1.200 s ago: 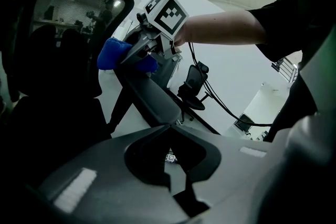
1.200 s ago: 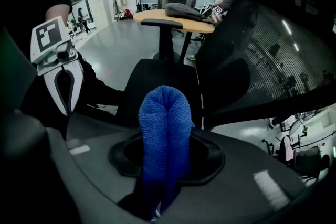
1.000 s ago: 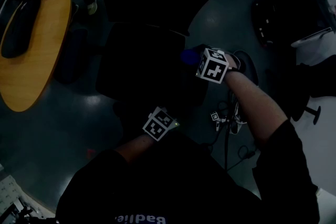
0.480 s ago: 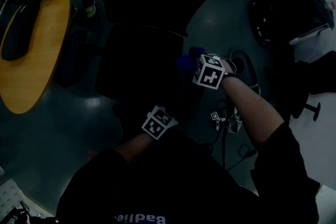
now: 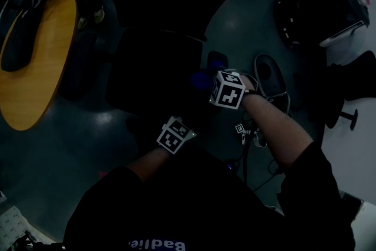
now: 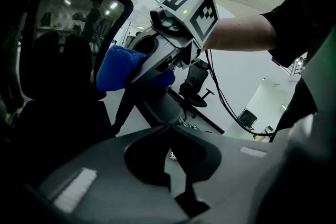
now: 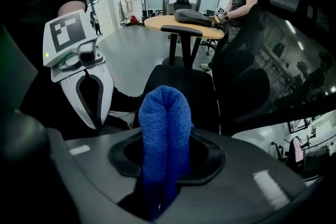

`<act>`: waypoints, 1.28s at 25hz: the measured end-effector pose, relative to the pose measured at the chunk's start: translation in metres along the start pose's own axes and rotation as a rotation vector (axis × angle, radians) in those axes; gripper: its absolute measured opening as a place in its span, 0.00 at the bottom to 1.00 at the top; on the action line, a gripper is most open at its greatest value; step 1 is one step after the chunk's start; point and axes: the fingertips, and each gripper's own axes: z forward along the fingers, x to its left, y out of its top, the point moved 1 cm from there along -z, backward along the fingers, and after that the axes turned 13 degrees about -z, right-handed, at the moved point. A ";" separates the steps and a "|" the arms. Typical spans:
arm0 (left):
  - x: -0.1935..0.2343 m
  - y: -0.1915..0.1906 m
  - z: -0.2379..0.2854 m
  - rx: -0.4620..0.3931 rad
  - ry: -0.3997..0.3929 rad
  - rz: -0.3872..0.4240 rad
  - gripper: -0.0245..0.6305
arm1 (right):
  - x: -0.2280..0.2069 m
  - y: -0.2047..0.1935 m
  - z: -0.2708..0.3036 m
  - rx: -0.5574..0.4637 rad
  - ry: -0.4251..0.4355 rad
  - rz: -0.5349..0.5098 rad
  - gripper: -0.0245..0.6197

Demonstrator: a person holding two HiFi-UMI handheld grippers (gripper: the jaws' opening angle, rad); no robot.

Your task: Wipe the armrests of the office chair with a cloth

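Soft, light cloth sits pinched below its fold in the right tool, likely a sound hold for wiping; the left tool is closed, empty.

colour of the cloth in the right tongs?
Bright blue, plain, with a looped terry texture. The cloth shows best in the right gripper view.

The left claw and the right claw each have a smooth grey housing around a black oval recess. Seen from outside, the shell is white with black insets. Behind each claw sits a white cube bearing black square markers and a small green light. A black cable trails behind the right claw. The person wears a black top with white lettering.
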 end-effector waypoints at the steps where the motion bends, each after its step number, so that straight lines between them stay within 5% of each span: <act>1: 0.000 0.000 0.000 -0.001 0.001 0.001 0.06 | 0.003 0.002 0.000 -0.004 0.002 0.000 0.24; 10: 0.001 -0.004 -0.004 -0.001 0.009 0.015 0.06 | 0.036 0.016 0.002 -0.016 0.024 -0.020 0.24; 32: 0.004 -0.007 -0.006 0.027 0.023 0.030 0.06 | 0.090 0.038 -0.006 -0.153 0.054 0.125 0.24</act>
